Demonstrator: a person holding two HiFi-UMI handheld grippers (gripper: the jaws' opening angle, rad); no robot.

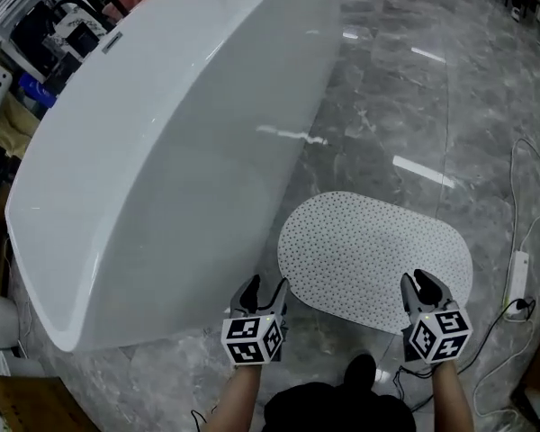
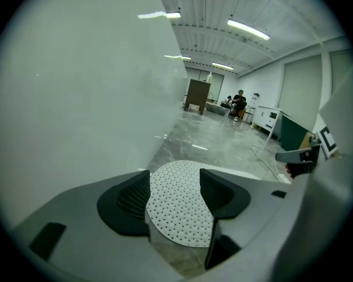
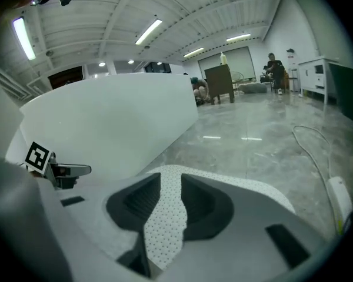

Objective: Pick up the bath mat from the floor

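The white perforated bath mat [image 1: 373,259] lies flat on the grey marble floor, beside the white bathtub [image 1: 162,151]. My left gripper [image 1: 264,288] hovers at the mat's near left end, between mat and tub. It is open: the jaws stand wide apart, and the left gripper view shows the mat [image 2: 176,210] on the floor beyond them, nothing gripped. My right gripper [image 1: 420,283] sits over the mat's near right edge. Its jaws leave a narrow gap, through which the right gripper view shows the mat [image 3: 165,228]; the pads do not press on it.
The tub wall [image 2: 76,98] rises close on the left. A white power strip [image 1: 519,273] and cables lie on the floor at the right. Clutter stands beyond the tub at the upper left. A person [image 2: 240,101] and a cabinet [image 2: 197,96] are far off.
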